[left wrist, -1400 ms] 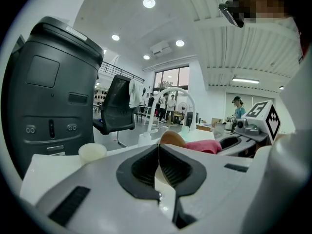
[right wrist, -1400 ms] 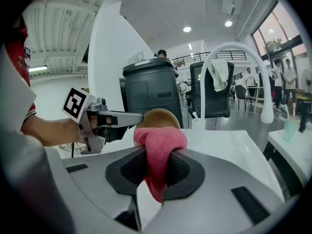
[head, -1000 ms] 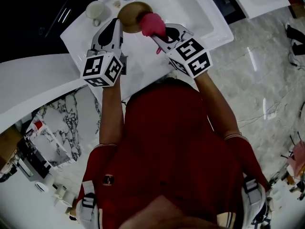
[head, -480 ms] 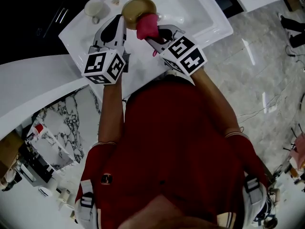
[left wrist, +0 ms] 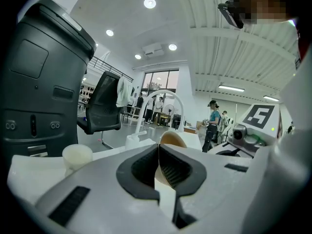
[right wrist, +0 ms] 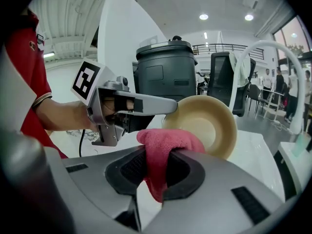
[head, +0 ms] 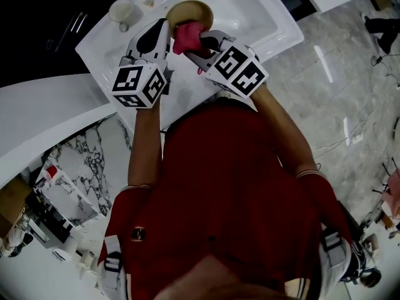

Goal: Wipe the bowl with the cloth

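A tan bowl [head: 190,9] is held on edge above the white sink; my left gripper [head: 164,29] is shut on its rim. In the left gripper view the bowl [left wrist: 172,140] shows edge-on between the closed jaws. My right gripper [head: 190,42] is shut on a pink cloth [head: 186,37], which sits just below the bowl's rim. In the right gripper view the cloth [right wrist: 165,145] bulges out of the jaws, close to the bowl's open inside [right wrist: 207,126], with the left gripper [right wrist: 170,107] pinching the bowl's left rim.
A white sink basin [head: 250,11] lies under the bowl, with a curved white faucet [right wrist: 273,57] at its back. A small white cup [head: 122,9] stands on the counter at the left. A dark bin [right wrist: 165,72] and office chair [left wrist: 105,106] stand behind.
Both grippers moved slightly left and up in the head view. The pink cloth has come closer to the bowl's rim, and the bowl has tilted a little.
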Action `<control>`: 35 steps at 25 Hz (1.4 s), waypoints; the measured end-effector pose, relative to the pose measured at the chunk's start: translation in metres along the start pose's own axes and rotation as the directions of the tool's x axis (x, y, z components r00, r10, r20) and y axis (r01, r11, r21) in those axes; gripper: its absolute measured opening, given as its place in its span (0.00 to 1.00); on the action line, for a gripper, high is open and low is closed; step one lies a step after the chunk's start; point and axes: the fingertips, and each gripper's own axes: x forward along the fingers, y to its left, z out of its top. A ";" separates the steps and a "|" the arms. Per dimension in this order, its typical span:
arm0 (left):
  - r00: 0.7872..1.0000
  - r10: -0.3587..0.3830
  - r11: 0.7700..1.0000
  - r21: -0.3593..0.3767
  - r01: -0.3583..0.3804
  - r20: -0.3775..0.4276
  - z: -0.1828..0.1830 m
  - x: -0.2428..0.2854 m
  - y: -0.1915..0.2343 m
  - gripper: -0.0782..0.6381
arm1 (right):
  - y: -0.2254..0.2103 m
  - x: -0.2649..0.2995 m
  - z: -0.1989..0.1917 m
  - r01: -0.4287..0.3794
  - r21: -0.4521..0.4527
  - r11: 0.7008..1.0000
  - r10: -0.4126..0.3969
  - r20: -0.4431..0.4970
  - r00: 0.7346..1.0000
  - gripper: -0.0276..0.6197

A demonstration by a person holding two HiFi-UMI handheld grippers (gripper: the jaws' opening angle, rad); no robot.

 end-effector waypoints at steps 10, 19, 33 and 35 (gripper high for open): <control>0.998 -0.041 0.999 0.012 0.042 -0.042 -0.009 0.001 -0.002 0.12 | 0.006 0.003 0.011 0.005 -0.211 0.977 -0.012 -0.033 0.999 0.15; 0.993 -0.076 0.996 0.041 0.080 -0.085 -0.017 0.003 -0.008 0.12 | -0.004 0.002 0.014 0.060 -0.294 0.954 -0.071 -0.027 0.997 0.15; 0.990 -0.090 0.994 0.048 0.096 -0.106 -0.023 0.000 -0.011 0.13 | -0.028 -0.010 0.021 0.192 -0.232 0.954 -0.186 0.046 0.981 0.15; 0.990 -0.089 0.994 0.050 0.094 -0.107 -0.023 -0.001 -0.012 0.12 | -0.030 -0.012 0.022 0.203 -0.212 0.956 -0.195 0.056 0.979 0.15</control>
